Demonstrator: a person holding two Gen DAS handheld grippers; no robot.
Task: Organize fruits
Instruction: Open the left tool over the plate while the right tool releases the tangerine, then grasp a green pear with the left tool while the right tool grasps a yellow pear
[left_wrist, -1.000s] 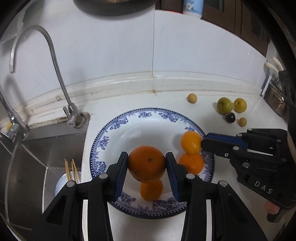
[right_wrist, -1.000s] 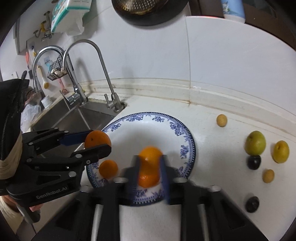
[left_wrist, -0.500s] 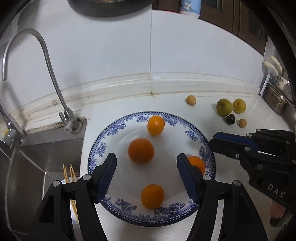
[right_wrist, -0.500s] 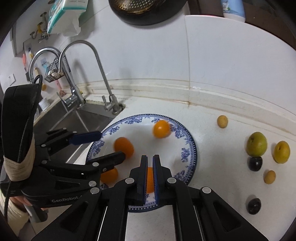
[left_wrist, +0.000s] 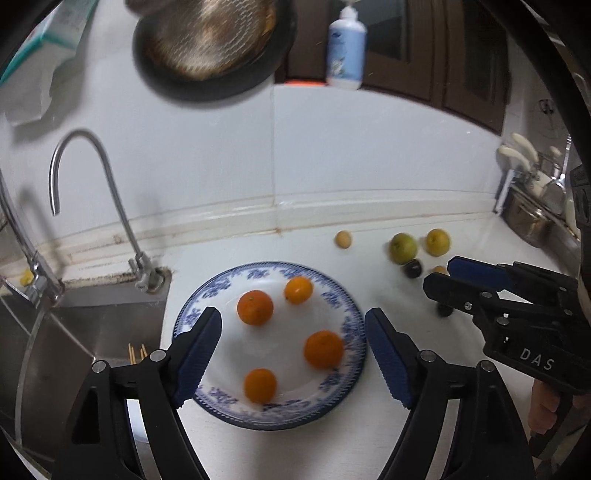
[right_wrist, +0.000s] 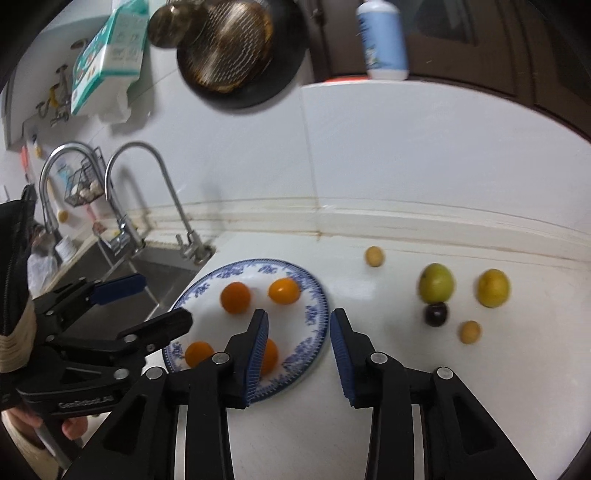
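Four oranges (left_wrist: 255, 307) lie loose on the blue-rimmed plate (left_wrist: 347, 317), which sits on the counter (left_wrist: 280, 454) close to the sink (left_wrist: 88, 325) at its left edge. Being round, they have no long axis and point nowhere in particular; the one nearest the sink shows its stem dimple facing up.

The left gripper (left_wrist: 293, 354) hangs over the near rim of the plate, its jaws wide apart and opening, with nothing between them. The right gripper (right_wrist: 299, 354) hangs over the plate's right rim, jaws also opening and empty.

So the oranges look sorted, and both hands are free. The rest waits toward the counter's right end: a green fruit (right_wrist: 436, 283), a yellow fruit (right_wrist: 493, 288), a dark plum (right_wrist: 436, 314) and two small tan fruits (right_wrist: 470, 331). The next move probably calls for swinging the right gripper over to that cluster, jaws wide enough to straddle one piece without nudging its neighbours, since the green fruit and plum sit touching.
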